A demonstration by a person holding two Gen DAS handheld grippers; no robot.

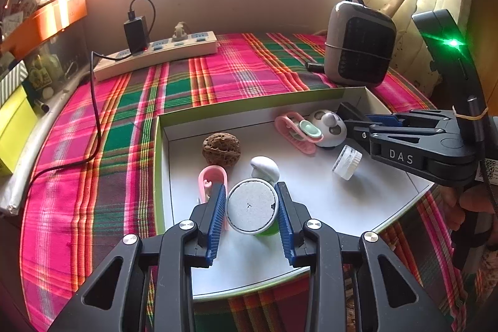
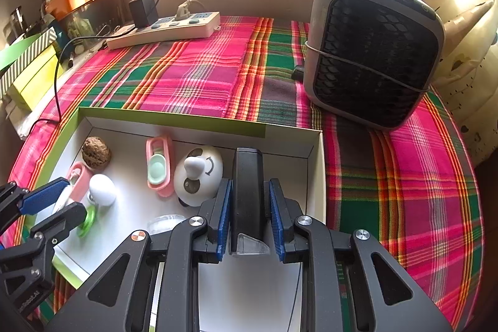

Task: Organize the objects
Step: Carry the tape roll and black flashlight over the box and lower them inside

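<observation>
Left wrist view: left gripper (image 1: 251, 201) closed on a green cup (image 1: 252, 207), blue pads touching both sides of its round grey top, held just above the white floor of the green-rimmed box (image 1: 160, 170). Inside the box: walnut (image 1: 221, 149) toward the far left; pink clip (image 1: 212, 181) just beside the left pad; white egg-shaped piece (image 1: 265, 167) directly behind the cup; second pink clip with a mint insert (image 1: 298, 131) near the far wall, touching a round panda toy (image 1: 330, 128); clear small jar (image 1: 347, 161) lying on its side near the right. Right gripper (image 1: 351, 117) entering from the right, fingers clamped on a black block (image 1: 348, 109) in the far right corner of the box. Box resting on plaid cloth (image 1: 218, 73); power strip (image 1: 155, 50) and grey fan heater (image 1: 359, 44) farther back.

Right wrist view: right gripper (image 2: 250, 207) closed on the upright black block (image 2: 248, 192), close to the box's right wall (image 2: 317, 176). Panda toy (image 2: 199, 176) just left of the block. Left gripper (image 2: 59, 204) at lower left, gripping the green cup (image 2: 87, 220).
</observation>
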